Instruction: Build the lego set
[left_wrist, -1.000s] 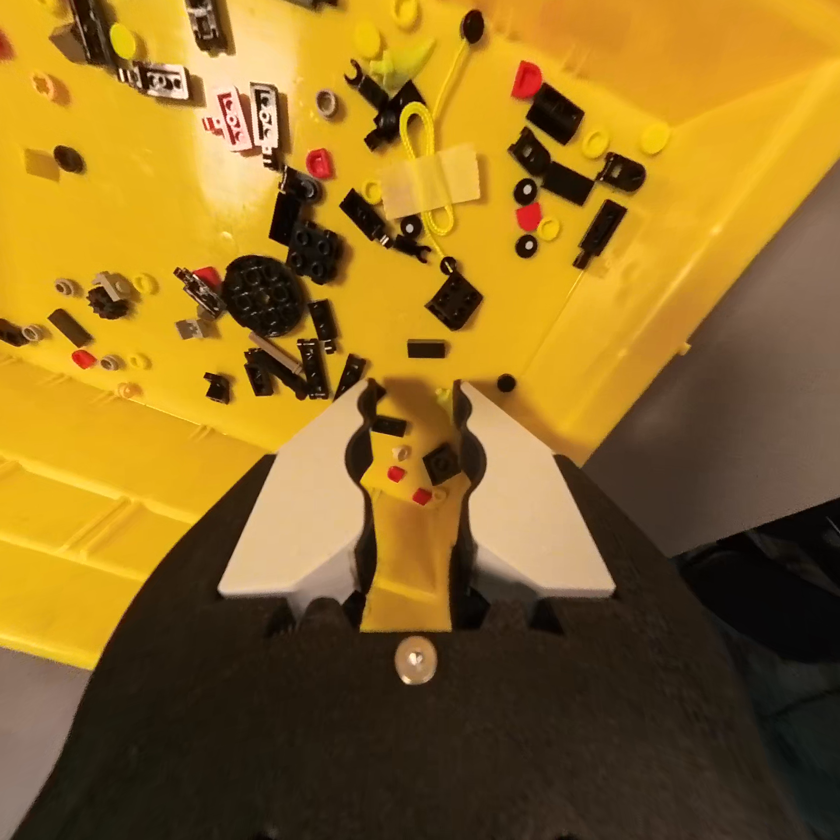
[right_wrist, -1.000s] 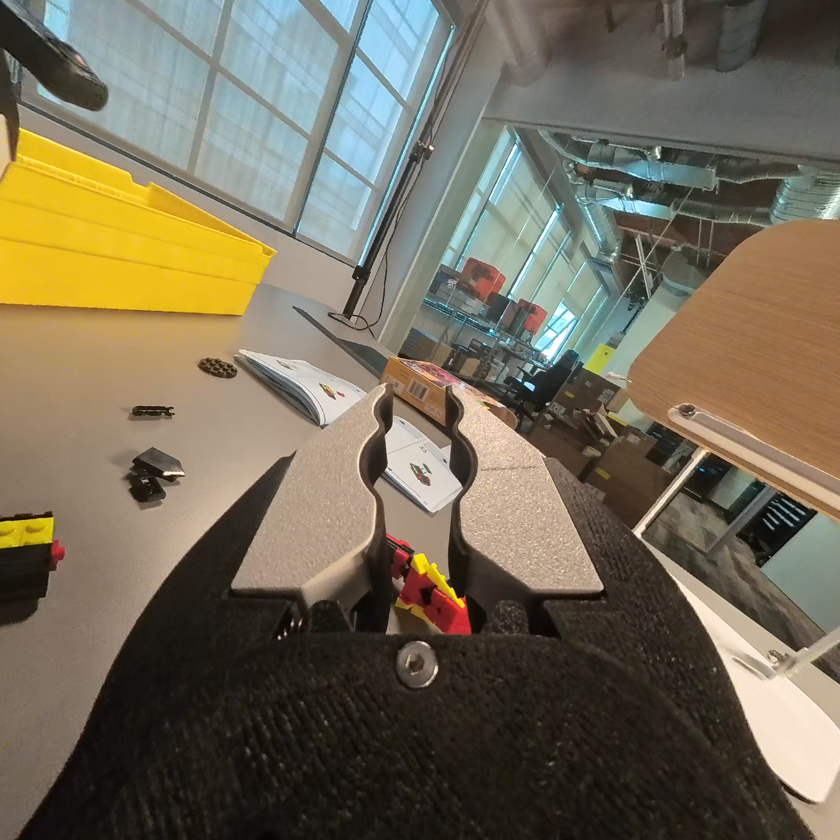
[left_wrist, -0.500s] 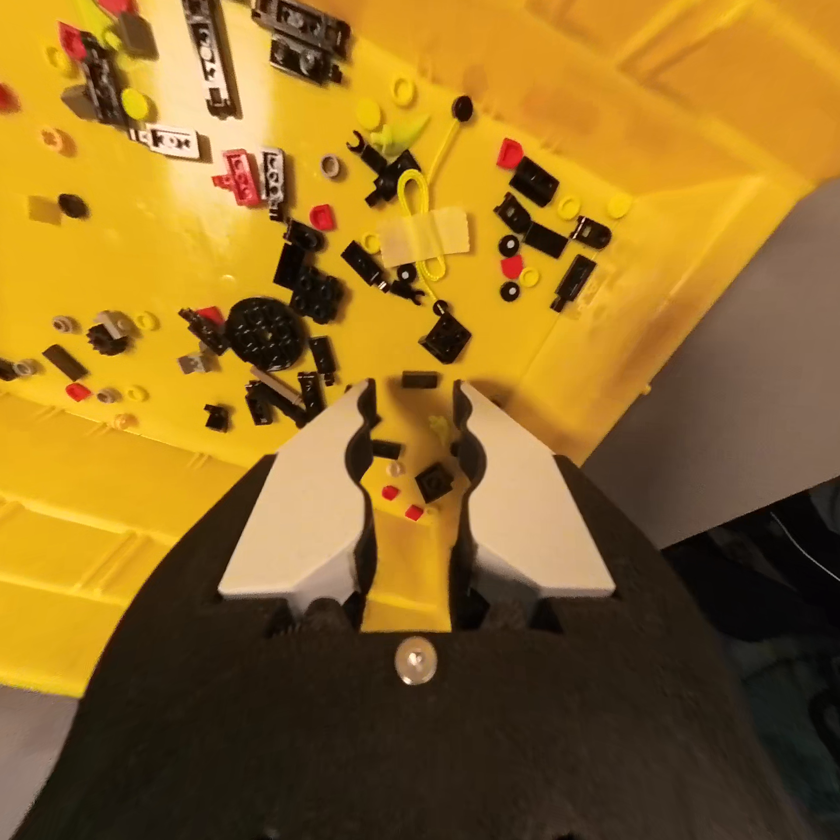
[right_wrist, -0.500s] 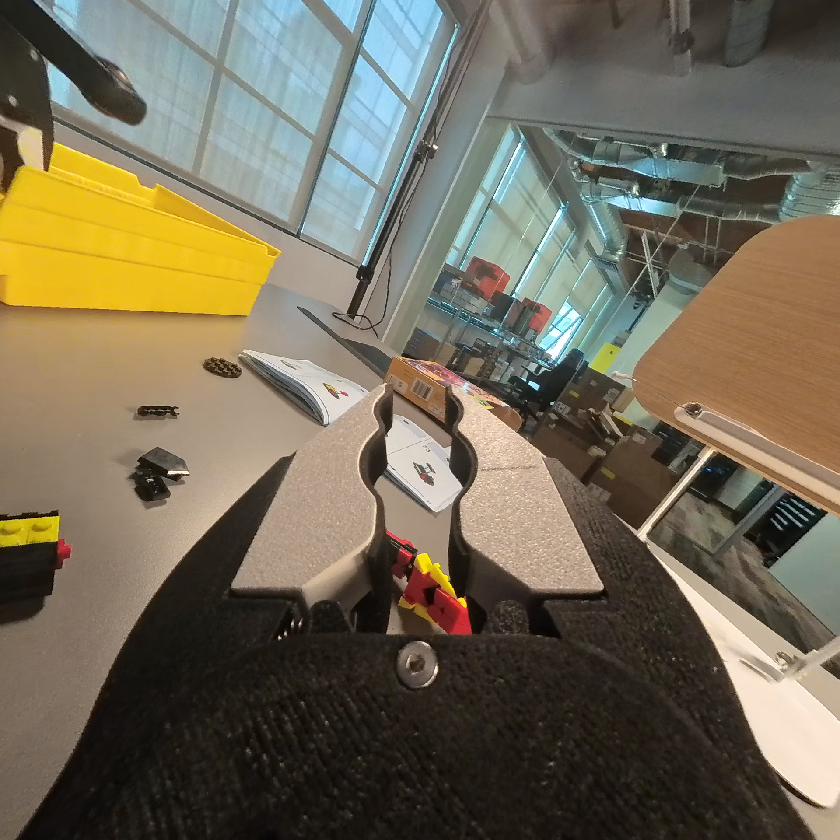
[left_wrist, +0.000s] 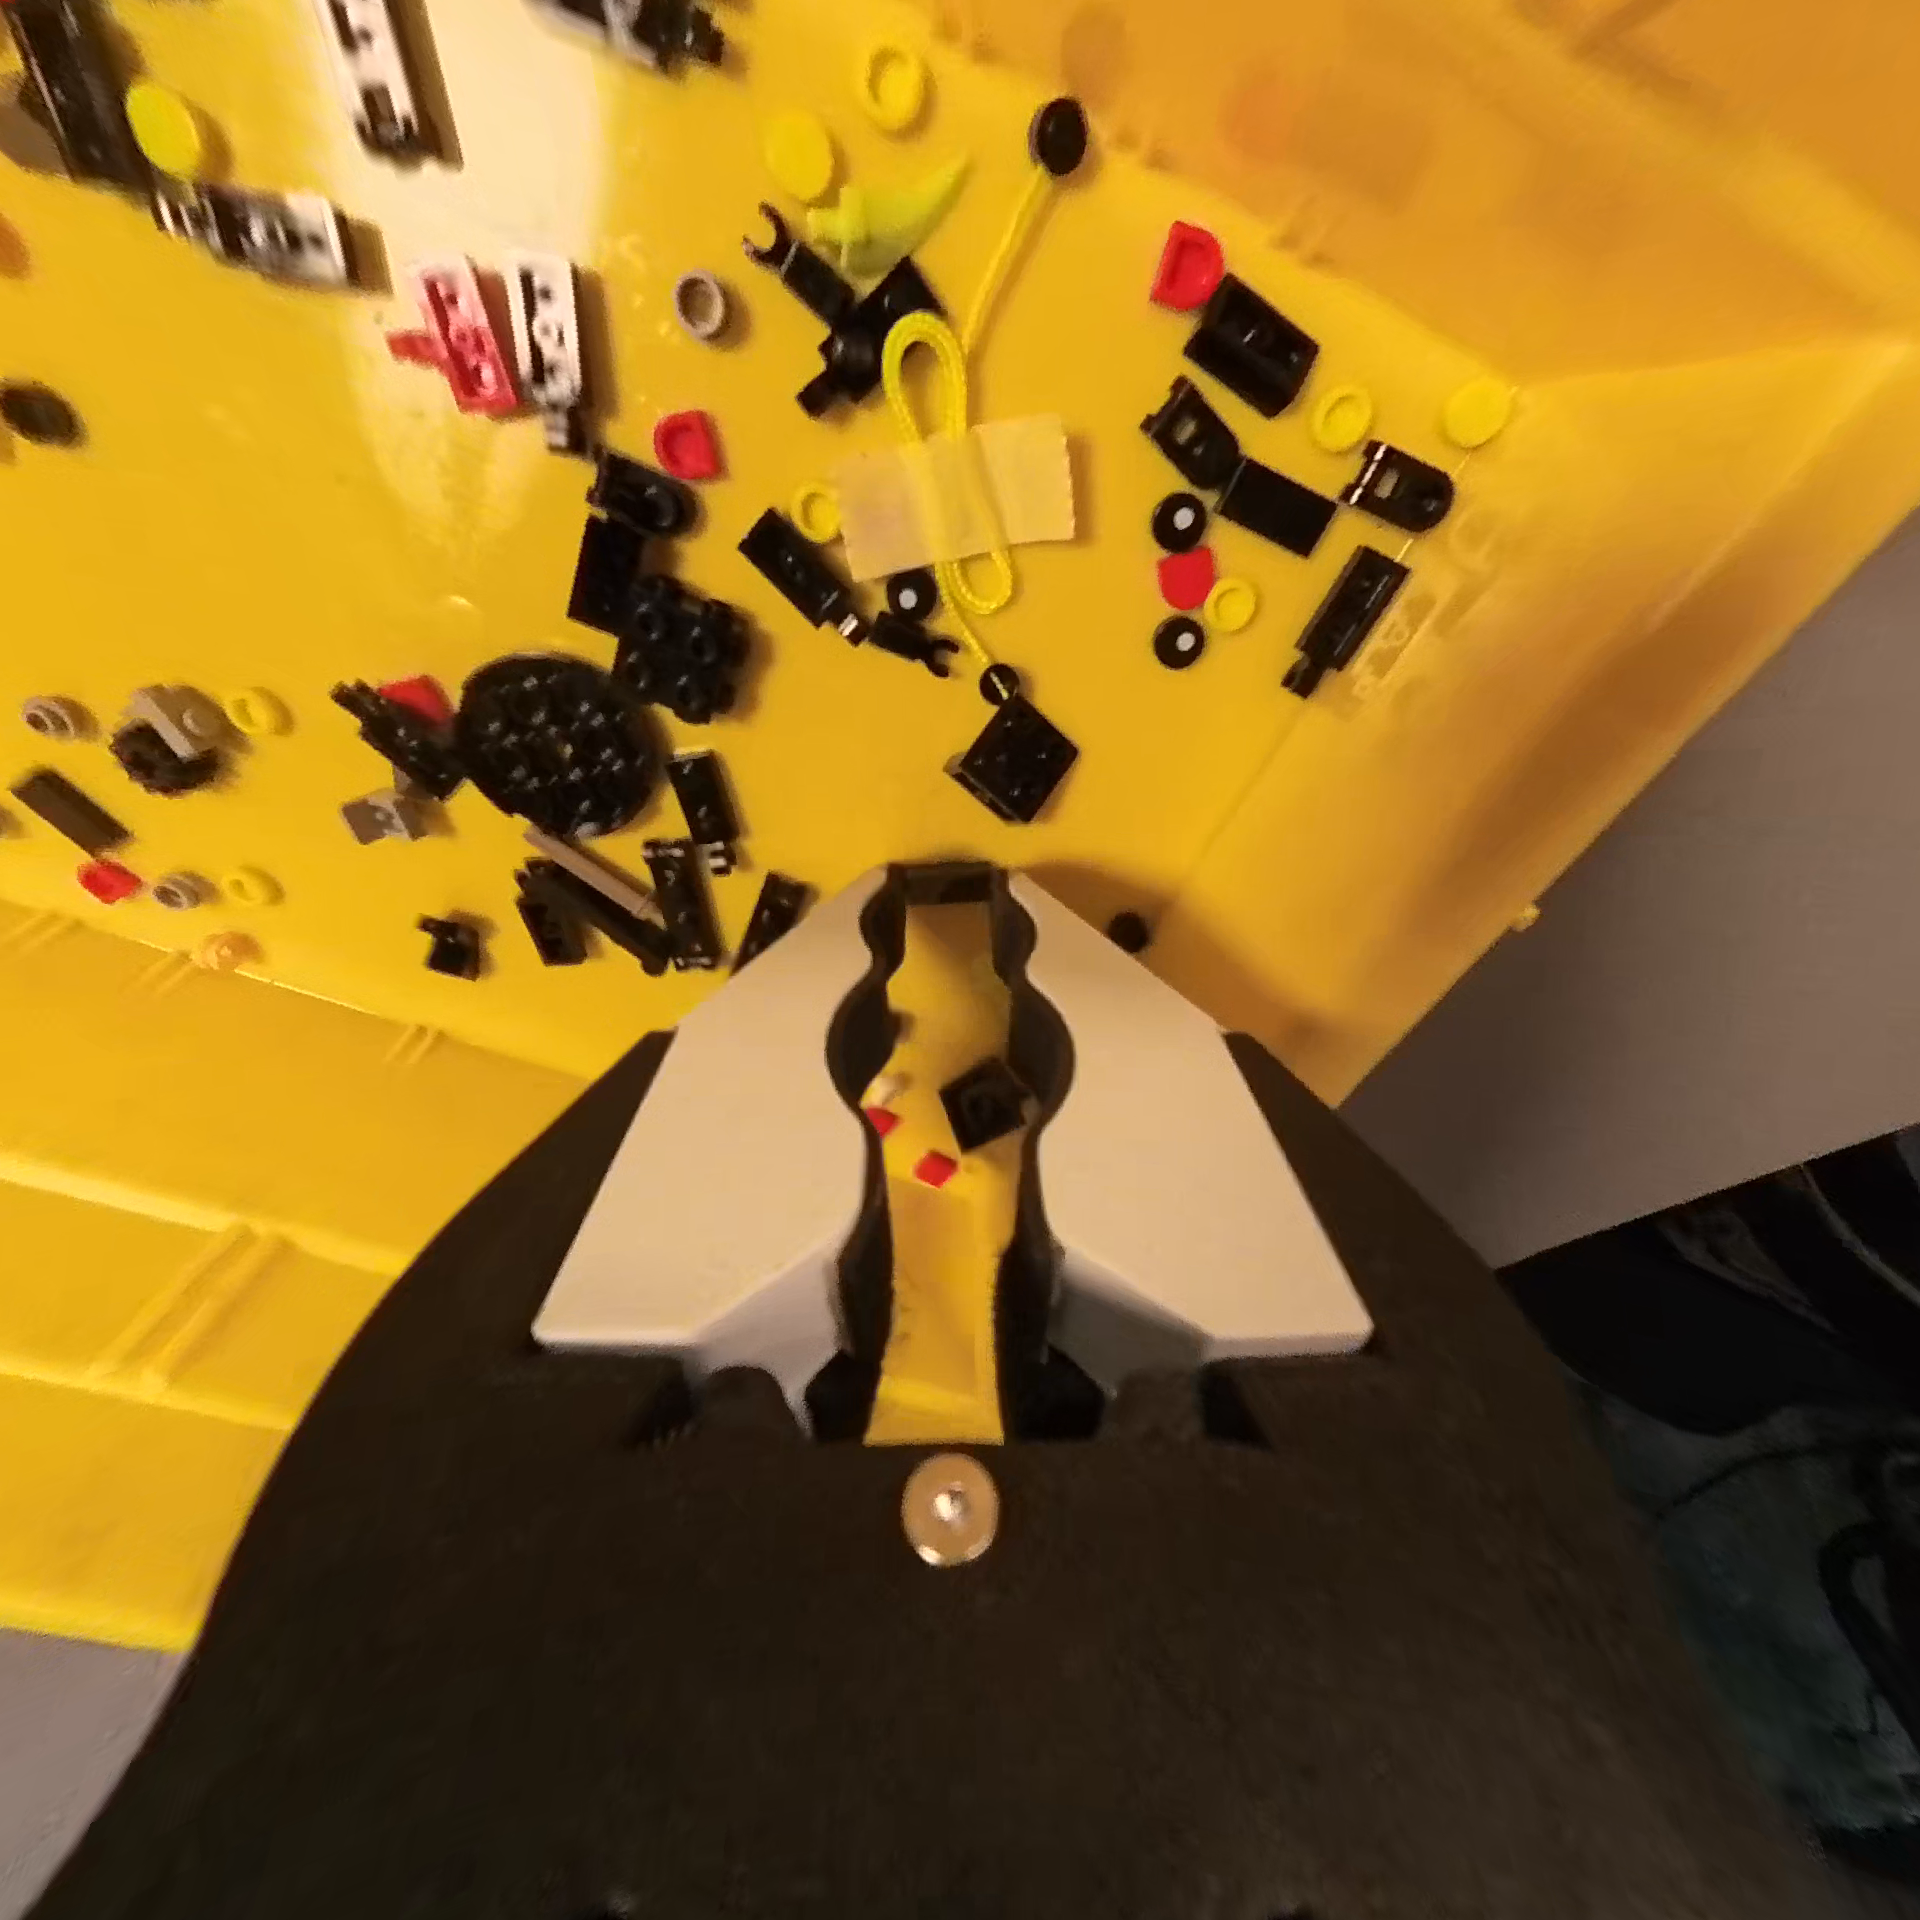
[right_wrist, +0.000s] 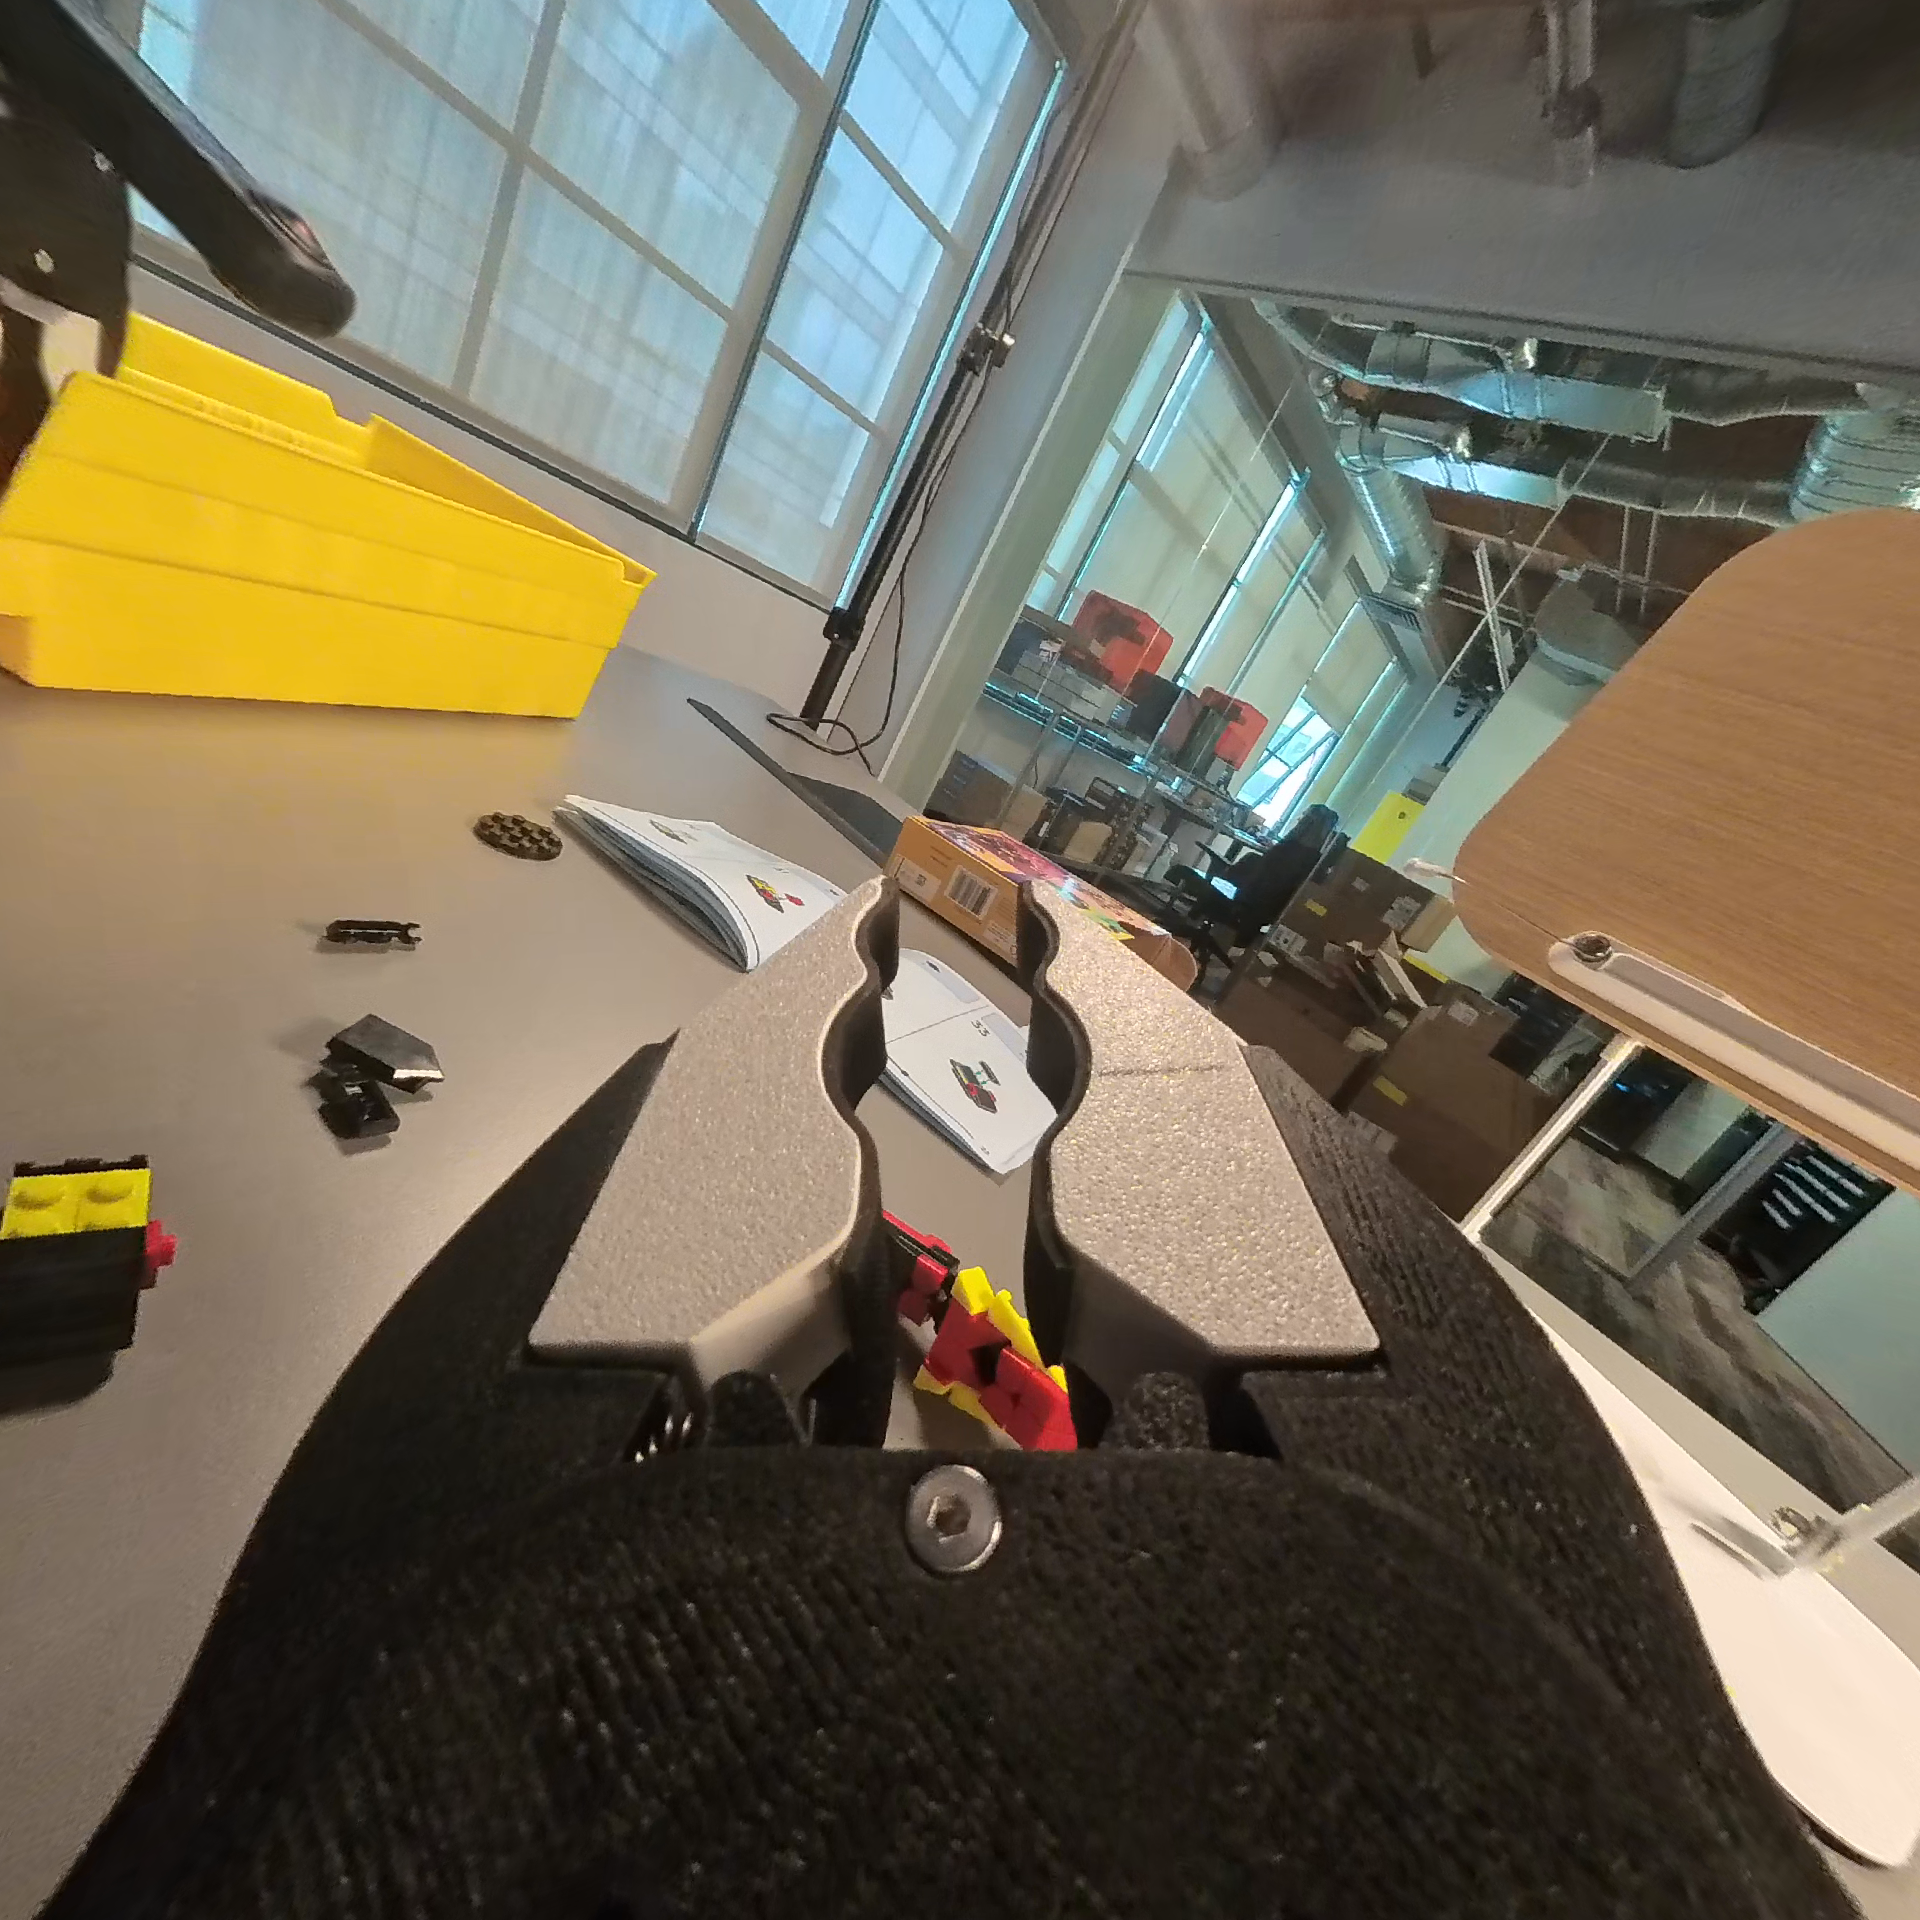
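Left gripper (left_wrist: 948, 883): held above the yellow tray (left_wrist: 312, 1122); the tips are drawn in on a small black plate (left_wrist: 943, 881), which is clamped between them at the very end of the fingers; behind the tips the wavy inner edges stand apart and the tray floor is seen through the gap.
Black plate: pinched crosswise at the fingertips, near the tray's near wall; whether it is lifted clear of the floor cannot be told.
Pieces seen through the gap: a small black studded brick (left_wrist: 982, 1103) and two tiny red pieces (left_wrist: 938, 1168) lie on the tray floor beneath the fingers.
Tray contents: many loose pieces are scattered ahead of the gripper; a black round plate (left_wrist: 561, 746) lies ahead and to the left; a black square plate (left_wrist: 1016, 756) lies just ahead of the tips; a yellow string (left_wrist: 951, 488) is taped down farther off.
Right gripper (right_wrist: 958, 902): rested low over the grey table (right_wrist: 229, 831); the fingers are set narrowly apart with nothing between the tips; a red and yellow assembly (right_wrist: 982, 1340) is seen low between the finger bases, and whether it is gripped cannot be told.
Table: a yellow and black build (right_wrist: 73, 1252) sits at the left edge; an instruction booklet (right_wrist: 717, 883) lies open ahead.
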